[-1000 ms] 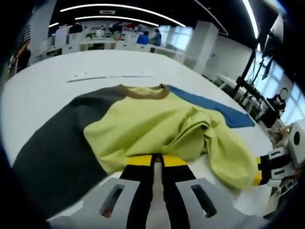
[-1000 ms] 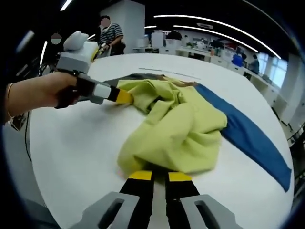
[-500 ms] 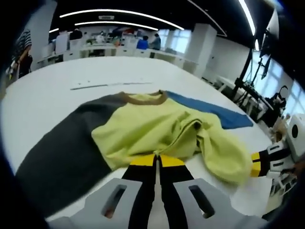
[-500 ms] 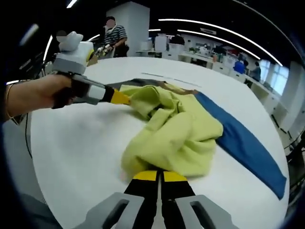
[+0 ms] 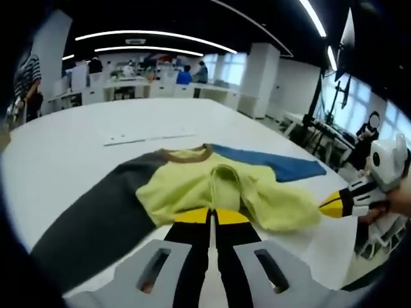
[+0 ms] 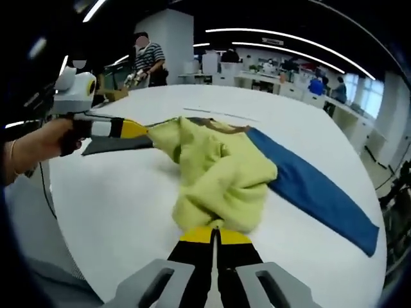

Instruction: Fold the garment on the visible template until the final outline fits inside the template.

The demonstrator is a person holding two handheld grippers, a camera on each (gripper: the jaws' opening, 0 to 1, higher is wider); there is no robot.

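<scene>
The garment [image 5: 218, 192] lies on the white table [image 5: 77, 135], its yellow-green body bunched up between my two tools. Over the last second I have drawn both hem corners toward me, and the cloth has lifted and gathered: in the right gripper view the body [image 6: 218, 179] now stands higher and narrower than it did, and the blue sleeve [image 6: 314, 189] lies barer on the table. In the left gripper view the dark grey sleeve [image 5: 96, 218] stretches out flat toward the near left, and the brown collar [image 5: 186, 154] sits at the far side.

My left gripper [image 5: 210, 217] is clenched on the hem, jaws together with cloth pinched at the tips. My right gripper [image 6: 214, 236] is likewise clamped on the near fold of the body. I judge this to be the start of a fold of the hem toward the collar; nothing is folded flat yet, so the task is early.

I can see no template outline for certain; a thin strip [image 5: 151, 136] lies on the table beyond the collar.

For room: the table runs wide and bare past the collar. The near edge is close under my hands. The blue sleeve's end lies near the right edge, so I should not drag it further that way.
</scene>
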